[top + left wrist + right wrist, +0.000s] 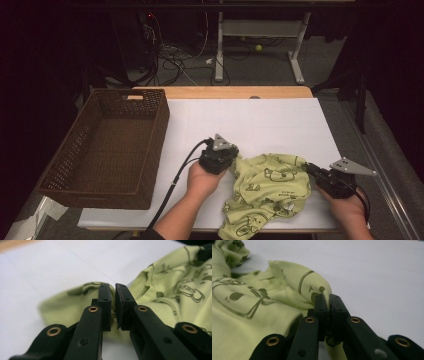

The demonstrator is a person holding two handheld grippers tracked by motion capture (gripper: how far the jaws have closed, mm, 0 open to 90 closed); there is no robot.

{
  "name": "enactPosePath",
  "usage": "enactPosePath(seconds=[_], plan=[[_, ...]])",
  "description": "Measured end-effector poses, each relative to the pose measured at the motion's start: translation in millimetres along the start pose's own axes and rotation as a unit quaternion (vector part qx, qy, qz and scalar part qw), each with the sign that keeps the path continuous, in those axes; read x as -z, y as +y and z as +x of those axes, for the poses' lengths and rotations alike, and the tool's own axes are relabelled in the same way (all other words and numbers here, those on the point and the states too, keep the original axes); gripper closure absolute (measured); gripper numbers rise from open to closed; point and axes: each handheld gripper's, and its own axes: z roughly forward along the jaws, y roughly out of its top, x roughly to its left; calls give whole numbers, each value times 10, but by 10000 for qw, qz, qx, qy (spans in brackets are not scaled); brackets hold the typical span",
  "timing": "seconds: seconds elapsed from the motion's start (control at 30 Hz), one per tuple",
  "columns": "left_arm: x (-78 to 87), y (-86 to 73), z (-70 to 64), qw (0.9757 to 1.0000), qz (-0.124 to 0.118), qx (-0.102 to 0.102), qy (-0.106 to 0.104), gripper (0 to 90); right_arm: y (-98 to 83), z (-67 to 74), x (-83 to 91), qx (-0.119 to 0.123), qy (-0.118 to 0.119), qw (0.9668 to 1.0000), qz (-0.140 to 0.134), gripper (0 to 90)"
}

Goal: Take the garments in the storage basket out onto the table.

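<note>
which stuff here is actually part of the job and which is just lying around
In the job:
- green printed garment, crumpled on the white table top
- left hand-held gripper, shut on one edge of it
- right hand-held gripper, shut on the opposite edge

Just lying about:
- brown wicker basket, apart from the cloth at the table's left
- cables on the floor behind
- yellow ball under the far desk

There was one green shirt point(267, 187) on one white table point(260, 120). There was one brown basket point(107, 145) on the table too. There were two grippers, a left one point(231, 161) and a right one point(309, 170). Two hands held them, left point(200, 180) and right point(347, 207).
</note>
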Motion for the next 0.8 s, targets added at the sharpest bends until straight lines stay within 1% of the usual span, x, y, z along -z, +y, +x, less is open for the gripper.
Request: enactPosePath(seconds=[0.03, 0.07, 0.1, 0.13, 0.17, 0.2, 0.27, 0.33, 0.4, 0.43, 0.47, 0.5, 0.53, 0.57, 0.6, 0.63, 0.67, 0.7, 0.73, 0.8], plan=[[91, 17, 58, 9998, -166, 63, 34, 798, 15, 7, 18, 5, -51, 10000, -37, 863], [140, 21, 88, 9997, -246, 81, 43, 798, 30, 11, 34, 37, -108, 9999, -85, 863], [193, 13, 114, 9994, -319, 104, 29, 798, 36, 10, 40, 38, -132, 9998, -123, 863], [228, -16, 125, 9994, -318, 84, 57, 798, 41, -2, 52, 52, -222, 9996, -135, 863], [248, -65, 129, 9996, -264, 52, 77, 798, 38, -19, 58, -7, -220, 9996, -157, 863], [256, -135, 135, 9997, -205, 67, 74, 798, 33, -41, 61, -54, -231, 9996, -159, 863], [250, -316, 157, 9998, -76, 193, 55, 798, 6, -78, 46, -83, -251, 9996, -73, 863], [236, -510, 155, 9995, 103, 313, 2, 798, -24, -85, 11, -71, -192, 9998, 2, 863], [247, -676, 104, 9990, 312, 326, -50, 797, -31, -59, -12, -27, -161, 9998, 73, 863], [263, -738, 71, 9984, 424, 363, -61, 797, -28, -43, -18, 54, -186, 9998, 109, 863], [285, -777, 40, 9976, 578, 373, -47, 819, -26, -29, -21, 106, -204, 9997, 121, 863], [322, -806, 17, 9974, 627, 365, -41, 836, -26, -18, -24, 111, -187, 9997, 117, 863], [361, -834, 3, 9972, 632, 388, -65, 836, -27, -15, -21, 139, -224, 9995, 152, 863], [390, -857, -7, 9971, 663, 367, -88, 831, -31, -19, -21, 134, -188, 9996, 130, 863], [418, -871, -14, 9973, 662, 327, -60, 787, -35, -22, -18, 127, -184, 9997, 129, 862], [447, -872, -12, 9977, 608, 285, -9, 771, -38, -19, -15, 102, -182, 9997, 136, 862], [474, -850, 3, 9983, 511, 279, -1, 770, -41, -15, -15, 95, -162, 9997, 145, 862], [491, -807, 26, 9986, 403, 334, -37, 732, -42, -13, -15, 106, -170, 9997, 147, 862], [496, -748, 42, 9990, 270, 345, -70, 708, -39, -8, -13, 119, -186, 9996, 158, 862], [462, -606, 46, 9997, 99, 199, 74, 627, -34, 1, -11, 128, -188, 9996, 145, 862]])
